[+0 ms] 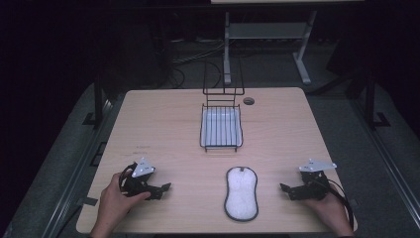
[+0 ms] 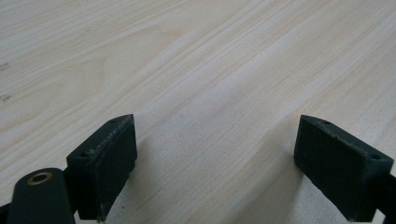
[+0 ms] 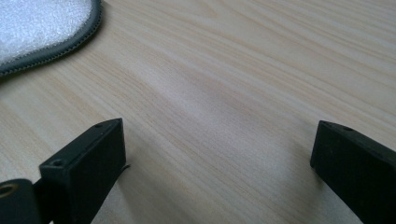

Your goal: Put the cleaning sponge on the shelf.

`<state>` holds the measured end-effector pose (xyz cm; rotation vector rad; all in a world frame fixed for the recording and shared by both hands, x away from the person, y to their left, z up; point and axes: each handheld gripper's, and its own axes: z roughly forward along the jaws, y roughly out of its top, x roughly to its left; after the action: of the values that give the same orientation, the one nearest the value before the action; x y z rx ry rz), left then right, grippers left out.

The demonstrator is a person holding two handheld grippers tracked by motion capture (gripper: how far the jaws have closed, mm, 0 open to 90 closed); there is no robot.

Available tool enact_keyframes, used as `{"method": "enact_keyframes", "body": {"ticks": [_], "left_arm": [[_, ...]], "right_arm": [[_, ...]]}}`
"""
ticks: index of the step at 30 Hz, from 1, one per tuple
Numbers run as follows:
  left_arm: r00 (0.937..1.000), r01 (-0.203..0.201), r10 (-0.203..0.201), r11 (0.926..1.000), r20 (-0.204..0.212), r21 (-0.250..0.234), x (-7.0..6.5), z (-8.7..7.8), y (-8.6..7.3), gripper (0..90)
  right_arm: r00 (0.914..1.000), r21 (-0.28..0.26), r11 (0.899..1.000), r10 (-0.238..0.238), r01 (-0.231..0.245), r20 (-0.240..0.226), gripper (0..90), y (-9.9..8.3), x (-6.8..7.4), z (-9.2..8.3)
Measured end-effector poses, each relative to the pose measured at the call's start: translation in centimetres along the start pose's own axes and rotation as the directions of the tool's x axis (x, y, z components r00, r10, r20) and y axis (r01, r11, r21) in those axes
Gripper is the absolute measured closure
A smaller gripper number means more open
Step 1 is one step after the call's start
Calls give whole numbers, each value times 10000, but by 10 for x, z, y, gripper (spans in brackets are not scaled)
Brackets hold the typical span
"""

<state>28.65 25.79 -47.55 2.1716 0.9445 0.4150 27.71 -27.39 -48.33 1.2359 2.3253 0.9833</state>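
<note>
Matt pale-wood table (image 2: 196,56), fuzzy cloth pad (image 1: 241,192)

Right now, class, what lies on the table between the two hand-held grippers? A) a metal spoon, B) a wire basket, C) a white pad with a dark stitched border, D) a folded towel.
C: in the high view the white pad with its dark stitched border lies flat between the left gripper and the right gripper, while the wire basket sits farther back.

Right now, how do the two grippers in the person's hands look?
Both the left gripper and the right gripper are black, each topped by a grey three-cornered plate. Their fingers are flat rectangular black blocks with small screw holes. A dark cable trails from the right one.
</note>
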Motion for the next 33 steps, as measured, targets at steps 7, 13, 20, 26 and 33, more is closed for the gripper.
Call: {"method": "enact_keyframes", "body": {"ticks": [7, 13, 20, 26, 33], "left_arm": [[10000, 9, -9, 10000, -17, -1, 0, 0, 0, 126], [10000, 24, -24, 10000, -21, -3, 0, 0, 0, 126], [10000, 22, -22, 10000, -25, -4, 0, 0, 0, 126], [10000, 18, -18, 10000, -26, -2, 0, 0, 0, 126], [10000, 25, -25, 10000, -28, -6, 0, 0, 0, 126]], "right_arm": [[10000, 65, 10000, -10, 11, -12, 41, 1, 0, 0], [10000, 380, 9992, 97, -97, 15, 240, 6, 0, -7], [9979, -143, 9999, 0, -9, -652, 619, 16, 4, -17], [9901, -370, 9992, -195, 144, -1389, 895, 27, 10, -23], [9742, -594, 9978, -415, 290, -2218, 897, 39, 19, -22]]}}
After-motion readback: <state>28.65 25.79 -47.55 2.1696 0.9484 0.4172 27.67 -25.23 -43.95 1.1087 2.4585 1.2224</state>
